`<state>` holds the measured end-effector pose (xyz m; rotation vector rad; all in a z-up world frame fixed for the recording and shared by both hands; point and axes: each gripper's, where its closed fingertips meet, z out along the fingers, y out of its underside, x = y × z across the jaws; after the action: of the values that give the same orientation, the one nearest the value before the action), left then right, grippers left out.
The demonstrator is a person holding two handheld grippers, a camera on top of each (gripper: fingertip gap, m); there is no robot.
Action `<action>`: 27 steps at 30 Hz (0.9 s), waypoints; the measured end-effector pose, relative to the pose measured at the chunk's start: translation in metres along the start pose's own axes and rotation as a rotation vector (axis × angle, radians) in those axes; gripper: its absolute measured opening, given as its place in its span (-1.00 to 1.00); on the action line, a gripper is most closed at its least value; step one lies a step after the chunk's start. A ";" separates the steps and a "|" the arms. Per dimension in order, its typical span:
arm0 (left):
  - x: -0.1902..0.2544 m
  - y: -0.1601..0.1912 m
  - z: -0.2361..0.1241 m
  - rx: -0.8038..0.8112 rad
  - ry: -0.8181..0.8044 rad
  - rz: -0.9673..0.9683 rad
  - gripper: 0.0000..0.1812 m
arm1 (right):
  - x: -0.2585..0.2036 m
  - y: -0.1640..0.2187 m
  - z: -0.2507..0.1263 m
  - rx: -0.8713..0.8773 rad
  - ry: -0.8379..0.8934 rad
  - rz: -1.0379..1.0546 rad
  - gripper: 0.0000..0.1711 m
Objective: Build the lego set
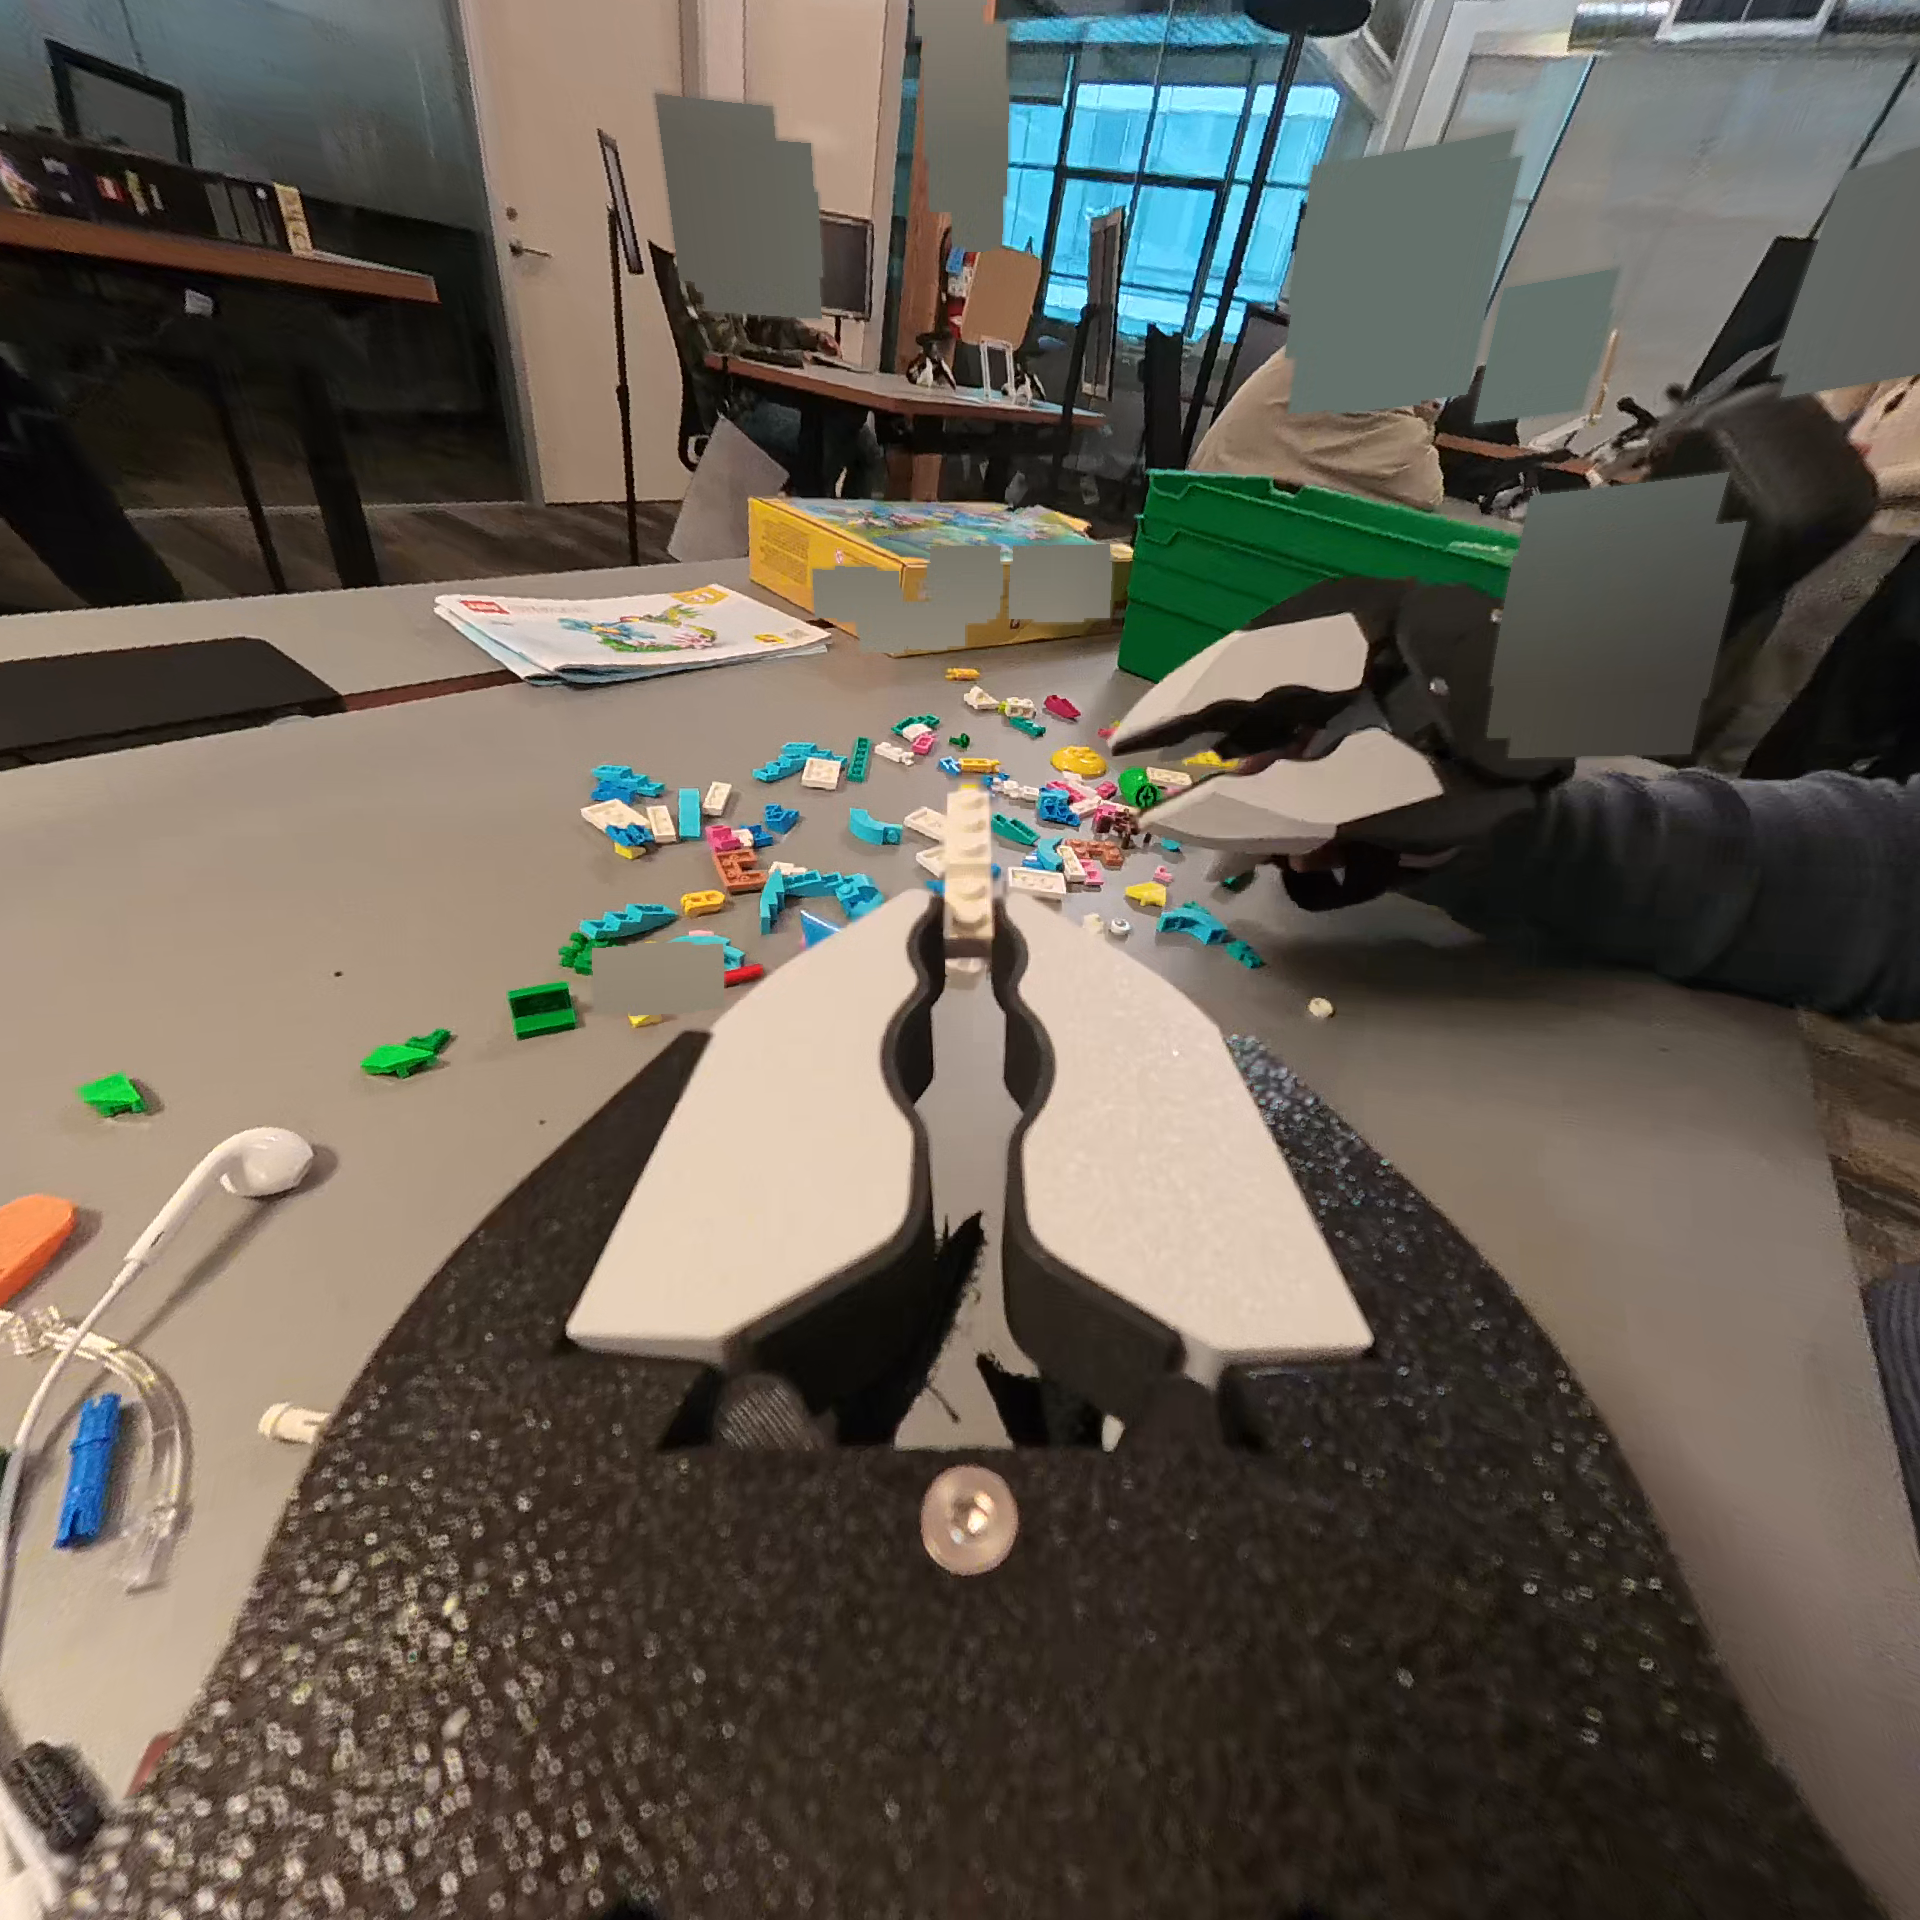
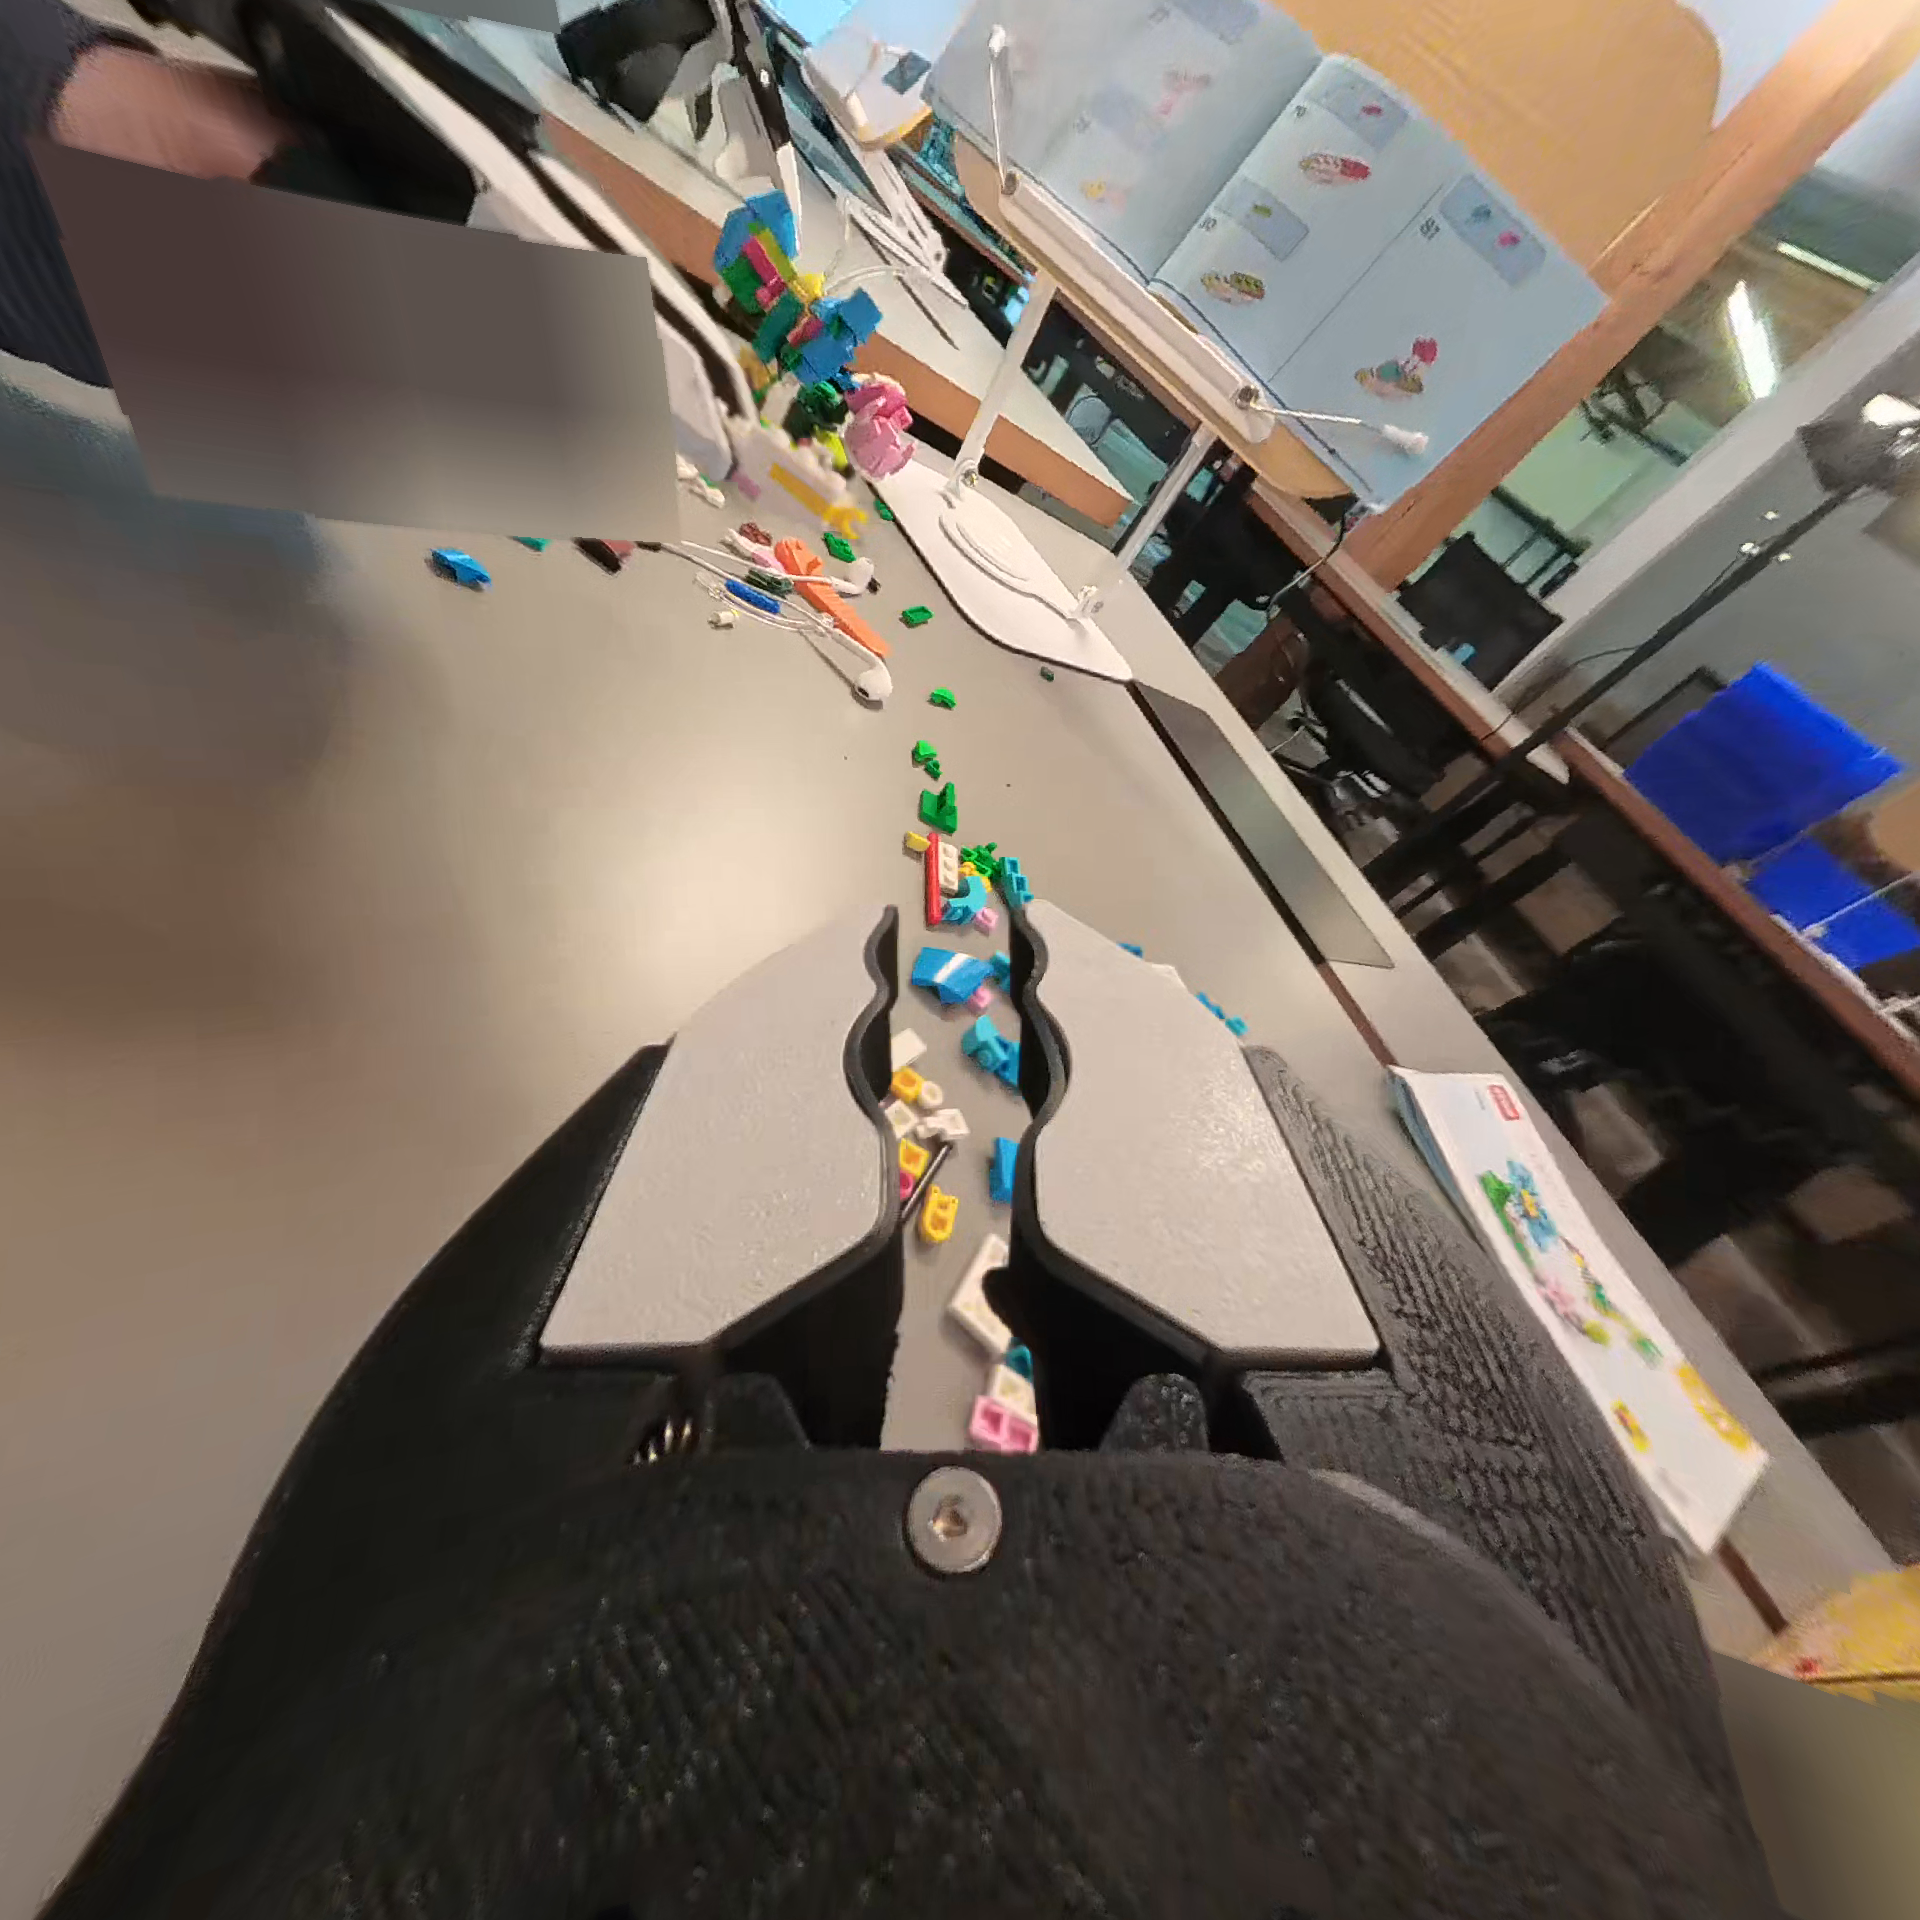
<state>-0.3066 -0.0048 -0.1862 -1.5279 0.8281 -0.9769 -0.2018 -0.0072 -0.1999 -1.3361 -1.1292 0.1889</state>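
My left gripper (image 1: 968,914) is shut on a long white lego piece (image 1: 968,836), which sticks out forward from the fingertips above the grey table (image 1: 312,862). Many loose lego pieces (image 1: 831,821) in blue, white, pink, green and yellow lie scattered ahead of it. My right gripper (image 1: 1130,784) hovers over the right side of that pile with its jaws apart and nothing between them. In the right wrist view the right gripper (image 2: 956,914) is open above the table, and loose pieces (image 2: 951,977) show on the table through the gap. A partly built colourful model (image 2: 800,322) stands farther off.
An instruction booklet (image 1: 623,634), a yellow box (image 1: 831,540) and a green bin (image 1: 1299,561) stand at the back. A white earphone with cable (image 1: 260,1158), an orange tool (image 1: 31,1236) and a blue piece (image 1: 88,1475) lie at the left. A white stand base (image 2: 997,540) sits near the model. About 12 cm separates my left fingertips from my right.
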 end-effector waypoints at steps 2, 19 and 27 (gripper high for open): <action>0.002 0.005 0.001 -0.041 0.010 0.005 -0.91 | 0.003 0.000 -0.002 -0.002 0.004 0.008 -0.79; 0.067 0.043 0.013 -0.266 0.271 0.298 -0.91 | -0.086 -0.026 0.008 -0.196 -0.707 -0.007 -0.61; 0.062 0.035 0.009 -0.199 0.255 0.300 -0.91 | -0.083 -0.032 0.014 -0.222 -0.708 -0.066 -0.78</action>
<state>-0.2722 -0.0623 -0.2116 -1.4067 1.3291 -0.8956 -0.2687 -0.0642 -0.2202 -1.4669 -1.8259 0.5295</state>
